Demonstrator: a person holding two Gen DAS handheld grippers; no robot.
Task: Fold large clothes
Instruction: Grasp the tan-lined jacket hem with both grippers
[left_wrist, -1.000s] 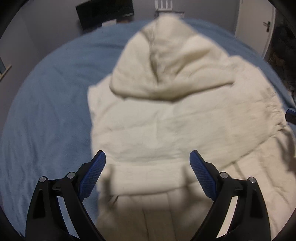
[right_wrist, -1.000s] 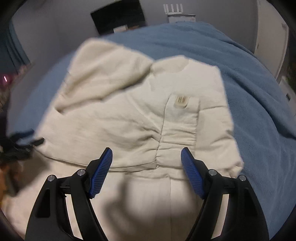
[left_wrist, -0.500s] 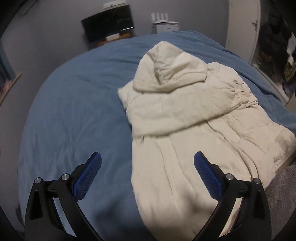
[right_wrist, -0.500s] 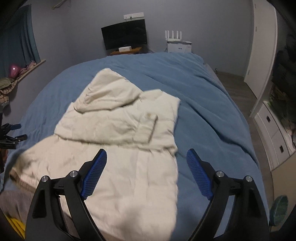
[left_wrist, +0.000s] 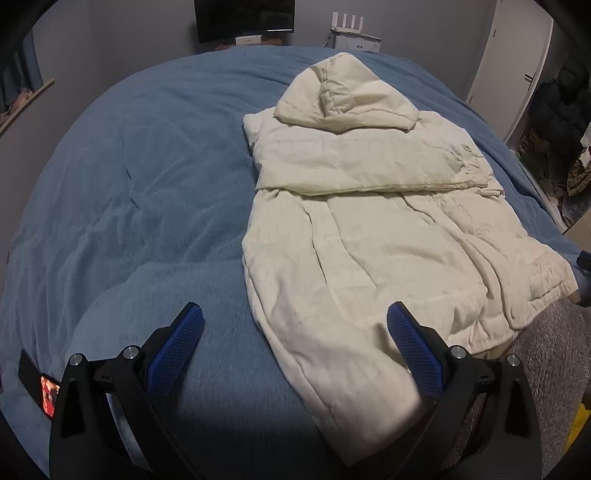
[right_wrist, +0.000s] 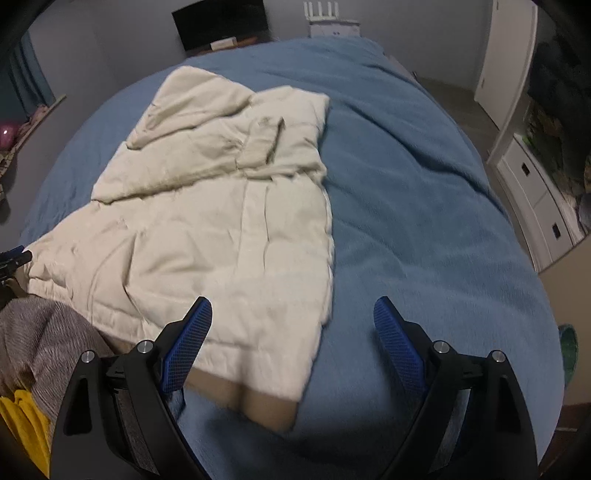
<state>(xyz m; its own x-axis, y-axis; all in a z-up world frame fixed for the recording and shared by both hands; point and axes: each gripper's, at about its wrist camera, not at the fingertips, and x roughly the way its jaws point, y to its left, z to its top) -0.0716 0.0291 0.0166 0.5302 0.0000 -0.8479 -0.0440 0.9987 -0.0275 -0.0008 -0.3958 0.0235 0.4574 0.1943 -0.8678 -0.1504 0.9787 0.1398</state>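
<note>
A large cream hooded jacket (left_wrist: 369, 229) lies flat on the blue bed, its hood (left_wrist: 347, 96) at the far end and both sleeves folded across the chest. It also shows in the right wrist view (right_wrist: 221, 206). My left gripper (left_wrist: 295, 347) is open and empty, hovering over the jacket's near left hem corner. My right gripper (right_wrist: 293, 336) is open and empty, hovering over the jacket's near right hem corner (right_wrist: 273, 391). The left gripper shows at the left edge of the right wrist view (right_wrist: 11, 258).
The blue blanket (left_wrist: 147, 206) covers the whole bed (right_wrist: 424, 206). A grey knitted cloth (right_wrist: 40, 332) and a yellow item (right_wrist: 26, 421) lie at the near edge. A black screen (left_wrist: 243, 14) and a router stand against the far wall. White drawers (right_wrist: 535, 199) stand on the right.
Both grippers have pulled back from the folded sleeves toward the near hem and risen. They stay open and the jacket lies still.
</note>
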